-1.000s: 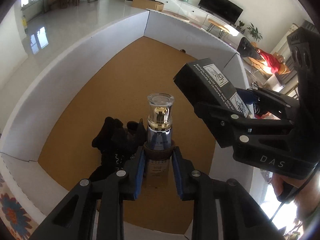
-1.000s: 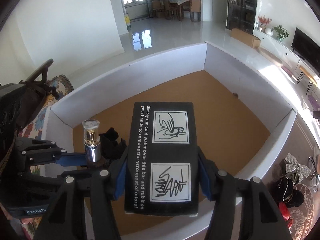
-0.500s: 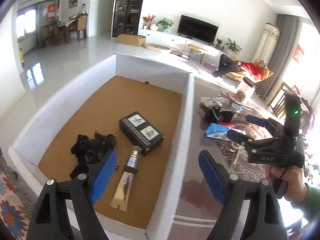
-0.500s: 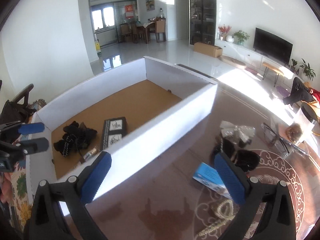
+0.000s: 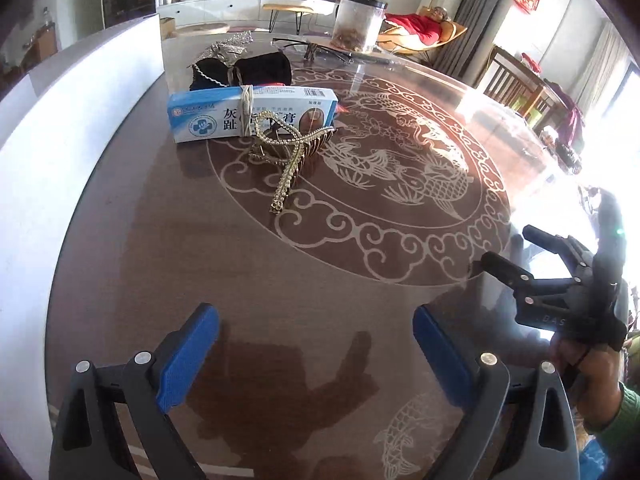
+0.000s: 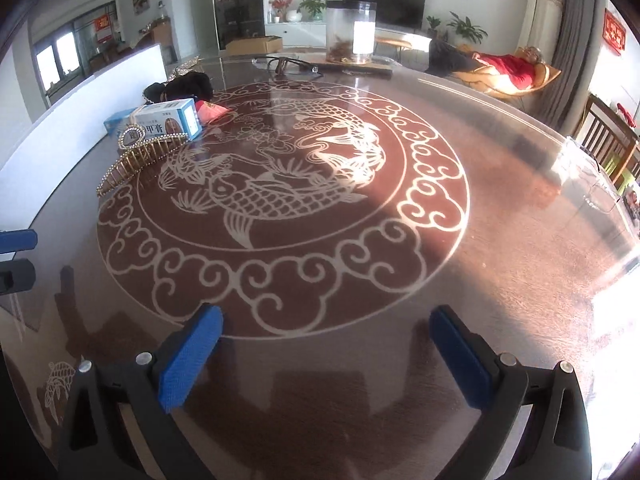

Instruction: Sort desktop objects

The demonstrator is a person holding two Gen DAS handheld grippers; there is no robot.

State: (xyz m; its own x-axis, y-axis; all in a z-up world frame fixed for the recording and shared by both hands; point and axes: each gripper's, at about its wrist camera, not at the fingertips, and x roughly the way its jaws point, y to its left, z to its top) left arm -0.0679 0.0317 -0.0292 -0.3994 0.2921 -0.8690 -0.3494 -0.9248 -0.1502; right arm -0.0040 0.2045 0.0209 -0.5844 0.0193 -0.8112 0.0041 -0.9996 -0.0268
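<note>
Hazard: the gold rhinestone hair comb (image 5: 286, 156), upper centre of the left wrist frame, leans against the blue-and-white ointment box (image 5: 252, 114) with black fabric items (image 5: 244, 72) behind, beside the white box wall (image 5: 60, 136); a pinch on one likely drags its neighbours across the glass table (image 5: 320, 280). Left gripper (image 5: 316, 356) and right gripper (image 6: 326, 356), lower frame: jaws just opened, wide apart, empty, touching nothing.

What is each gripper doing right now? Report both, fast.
Left gripper: open, holding nothing; jaws just opened.
Right gripper: open, holding nothing.
</note>
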